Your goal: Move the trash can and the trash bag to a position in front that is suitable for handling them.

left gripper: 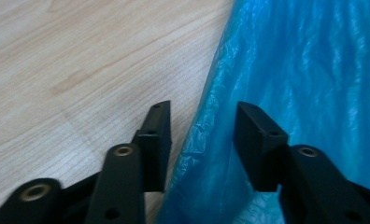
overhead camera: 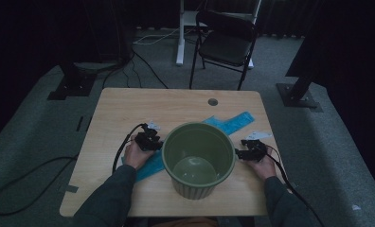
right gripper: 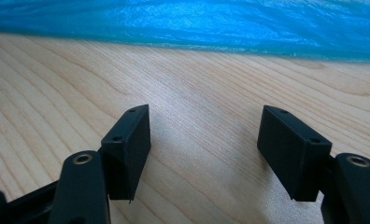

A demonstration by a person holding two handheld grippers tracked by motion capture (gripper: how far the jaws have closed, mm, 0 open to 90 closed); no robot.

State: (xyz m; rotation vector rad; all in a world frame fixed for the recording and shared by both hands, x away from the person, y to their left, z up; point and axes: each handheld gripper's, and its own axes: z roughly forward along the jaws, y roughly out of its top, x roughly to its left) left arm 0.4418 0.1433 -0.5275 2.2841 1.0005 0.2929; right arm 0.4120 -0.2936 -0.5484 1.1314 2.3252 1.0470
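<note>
Nearest the high camera, a green bucket (overhead camera: pixel 198 158) stood upright at the wooden table's (overhead camera: pixel 129 106) front edge, resting on a blue plastic bag (overhead camera: pixel 230 123). At the bucket's left, the left gripper (overhead camera: pixel 152 138) had its jaws parted, the bag's edge (left gripper: pixel 206 140) lying between them, unpressed. At the bucket's right, the right gripper (overhead camera: pixel 245 149) stood wide open over bare wood, the bag (right gripper: pixel 183 21) just beyond.

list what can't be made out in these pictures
- High view: the middle of the blue plastic bag is hidden behind the green bucket.
- Left gripper view: the bag's edge lies between the left tool jaws; whether they touch it is unclear.
- Right gripper view: the bag is cut off by the top edge.
- High view: both tools are dark and small.
</note>
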